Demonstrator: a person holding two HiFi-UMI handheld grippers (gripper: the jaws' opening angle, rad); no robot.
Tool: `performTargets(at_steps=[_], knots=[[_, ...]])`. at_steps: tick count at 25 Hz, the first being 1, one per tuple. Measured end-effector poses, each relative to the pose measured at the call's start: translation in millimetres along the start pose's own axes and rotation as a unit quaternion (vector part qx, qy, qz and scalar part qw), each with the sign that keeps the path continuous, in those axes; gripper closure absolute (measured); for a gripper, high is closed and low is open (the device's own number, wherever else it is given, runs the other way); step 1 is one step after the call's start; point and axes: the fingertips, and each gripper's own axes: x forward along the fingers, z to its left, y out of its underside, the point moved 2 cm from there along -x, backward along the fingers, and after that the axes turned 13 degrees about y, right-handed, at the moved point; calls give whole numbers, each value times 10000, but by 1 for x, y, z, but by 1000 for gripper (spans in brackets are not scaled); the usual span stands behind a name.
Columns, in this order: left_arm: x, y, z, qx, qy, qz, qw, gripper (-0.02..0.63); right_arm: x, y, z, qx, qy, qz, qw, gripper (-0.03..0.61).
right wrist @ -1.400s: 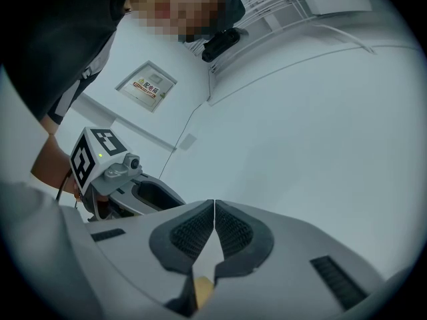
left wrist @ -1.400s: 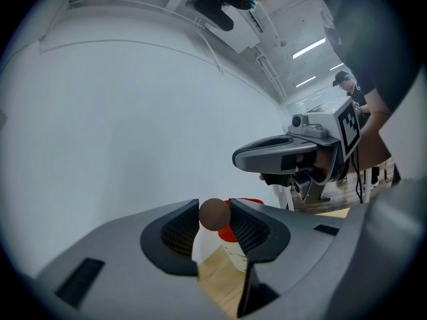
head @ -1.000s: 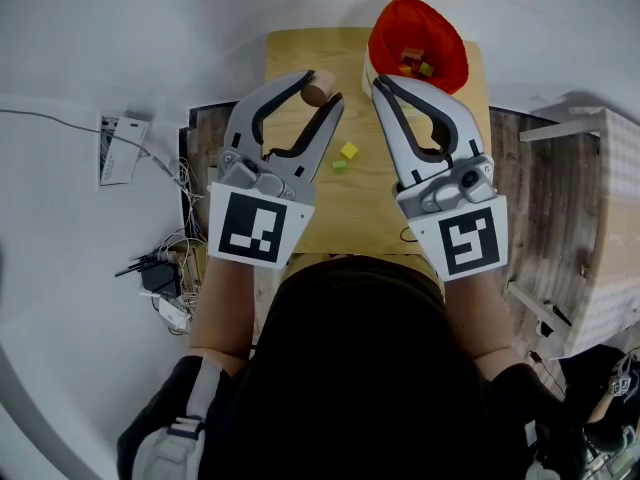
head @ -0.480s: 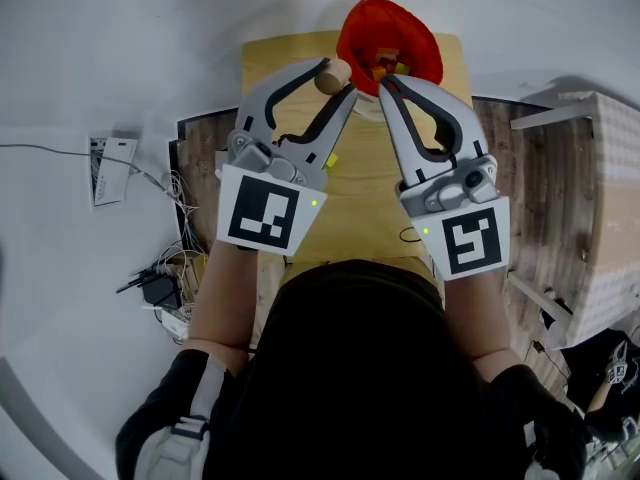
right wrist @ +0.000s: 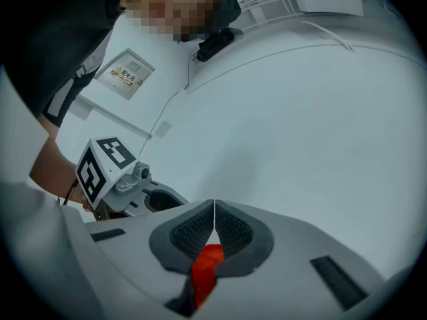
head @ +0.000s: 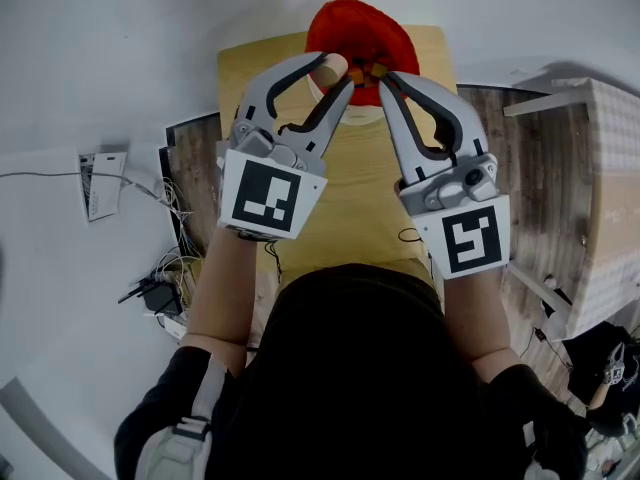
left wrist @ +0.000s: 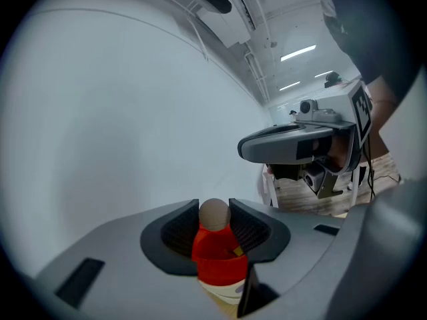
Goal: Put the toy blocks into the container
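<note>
The red container [head: 352,26] stands at the far end of the small wooden table [head: 365,203]. My left gripper [head: 336,71] is shut on a round tan wooden block [head: 334,64], held at the container's near rim. In the left gripper view the block [left wrist: 215,215] sits between the pads, with the red container [left wrist: 219,264] below it and a yellow block [left wrist: 237,251] inside. My right gripper [head: 384,78] hovers beside it at the rim; its pads [right wrist: 200,231] meet with nothing between them. A strip of the red container [right wrist: 207,272] shows under them.
Cables and a power adapter [head: 158,286] lie on the floor at the left, near a sheet of paper [head: 96,182]. A white perforated box [head: 612,183] stands at the right. The person's dark top fills the lower middle of the head view.
Both grippers have moved away from the person toward the red container, the left one carrying the wooden block. The small yellow and green blocks on the table are now hidden behind the grippers.
</note>
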Motion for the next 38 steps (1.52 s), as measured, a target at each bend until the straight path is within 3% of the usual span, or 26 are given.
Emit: performTargets(at_steps=[20, 34, 38], knots=[[53, 42, -2, -249, 412, 800, 9956, 465, 7, 27, -25, 144, 121, 206, 9996, 548], [62, 52, -3, -255, 500, 948, 9939, 465, 8, 30, -27, 146, 163, 225, 9995, 548], [61, 54, 1, -223, 305, 1060, 9937, 463, 7, 30, -28, 139, 170, 245, 9995, 548]])
